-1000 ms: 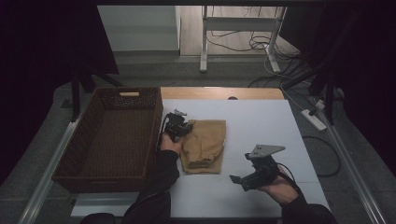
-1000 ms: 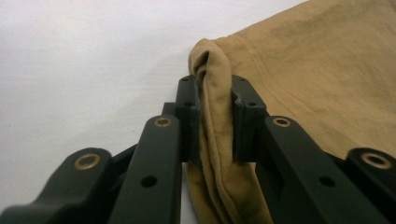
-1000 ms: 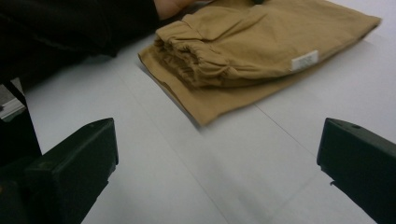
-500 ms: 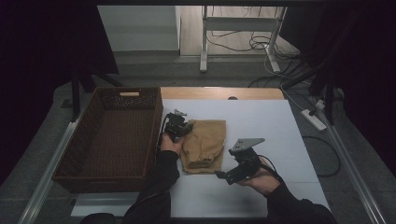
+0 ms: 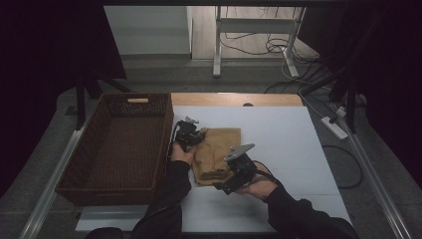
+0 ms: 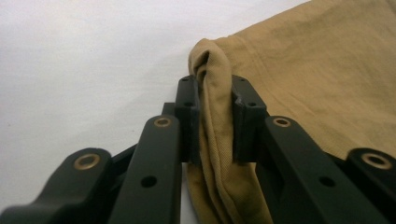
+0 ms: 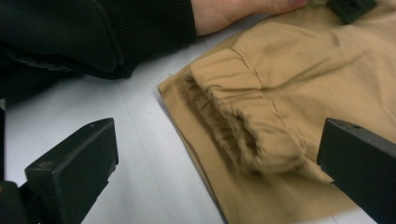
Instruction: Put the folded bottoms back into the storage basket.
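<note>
Folded tan cotton garment (image 5: 216,152) at tabletop (image 5: 298,144) centre, wicker basket (image 5: 117,144) at its nine o'clock. Left claw (image 6: 212,116) pinches its far corner; right claw (image 7: 210,154), jaws wide and empty, has slid in to straddle the near elastic cuff, likely ready to grip.

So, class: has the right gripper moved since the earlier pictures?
Yes. In the high view the right gripper has moved left across the white table, from open table surface to the near edge of the tan garment, jaws open.

Matt tan cloth garment (image 5: 219,152), woven brown wicker basket (image 5: 112,149), smooth white table (image 5: 293,144), matt black plastic jaws.
</note>
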Tool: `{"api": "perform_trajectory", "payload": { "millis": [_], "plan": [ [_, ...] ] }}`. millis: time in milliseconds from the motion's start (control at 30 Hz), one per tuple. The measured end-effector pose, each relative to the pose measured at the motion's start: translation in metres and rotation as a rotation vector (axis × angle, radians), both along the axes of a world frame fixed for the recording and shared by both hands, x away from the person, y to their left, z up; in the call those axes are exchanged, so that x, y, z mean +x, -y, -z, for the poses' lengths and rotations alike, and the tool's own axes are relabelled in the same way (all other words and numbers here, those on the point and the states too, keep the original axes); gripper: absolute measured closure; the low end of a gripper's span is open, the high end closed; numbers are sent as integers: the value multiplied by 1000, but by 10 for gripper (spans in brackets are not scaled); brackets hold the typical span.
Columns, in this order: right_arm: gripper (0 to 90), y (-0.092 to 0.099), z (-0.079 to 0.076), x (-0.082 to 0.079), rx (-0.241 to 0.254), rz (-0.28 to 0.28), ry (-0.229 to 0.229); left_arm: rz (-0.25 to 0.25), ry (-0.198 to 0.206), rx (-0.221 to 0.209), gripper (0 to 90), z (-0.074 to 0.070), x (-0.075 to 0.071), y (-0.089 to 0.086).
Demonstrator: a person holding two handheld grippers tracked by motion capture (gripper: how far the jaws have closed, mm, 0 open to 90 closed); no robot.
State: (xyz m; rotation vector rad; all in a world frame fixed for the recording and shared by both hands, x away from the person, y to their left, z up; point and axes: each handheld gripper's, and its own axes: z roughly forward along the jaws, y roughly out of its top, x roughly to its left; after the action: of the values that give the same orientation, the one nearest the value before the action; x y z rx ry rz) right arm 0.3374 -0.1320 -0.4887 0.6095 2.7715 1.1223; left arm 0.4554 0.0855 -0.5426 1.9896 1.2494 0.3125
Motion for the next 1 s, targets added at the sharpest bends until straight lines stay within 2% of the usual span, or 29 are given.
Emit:
{"api": "perform_trajectory", "payload": {
  "millis": [267, 467, 600, 667, 800, 933, 1000],
  "plan": [
    [0, -22, 15, 11, -59, -42, 9, 0, -4, -6, 758, 0, 0, -1],
    [0, -32, 33, 20, -147, -62, 8, 1, -6, -12, 758, 0, 1, -1],
    [21, -34, 40, 23, -200, -90, 69, 1, -7, -13, 757, 0, 1, -2],
    [81, -33, 38, 26, -206, -96, 66, 0, -8, -14, 757, 0, 1, -1],
    [267, -31, 32, 33, -224, -109, 74, 1, -8, -11, 756, 0, 1, -1],
    [560, -30, 28, 35, -228, -116, 98, 1, -12, -11, 755, 0, 1, -2],
    [661, -30, 27, 36, -237, -119, 124, 0, -14, -16, 755, 0, 1, -2]
  ]
}}
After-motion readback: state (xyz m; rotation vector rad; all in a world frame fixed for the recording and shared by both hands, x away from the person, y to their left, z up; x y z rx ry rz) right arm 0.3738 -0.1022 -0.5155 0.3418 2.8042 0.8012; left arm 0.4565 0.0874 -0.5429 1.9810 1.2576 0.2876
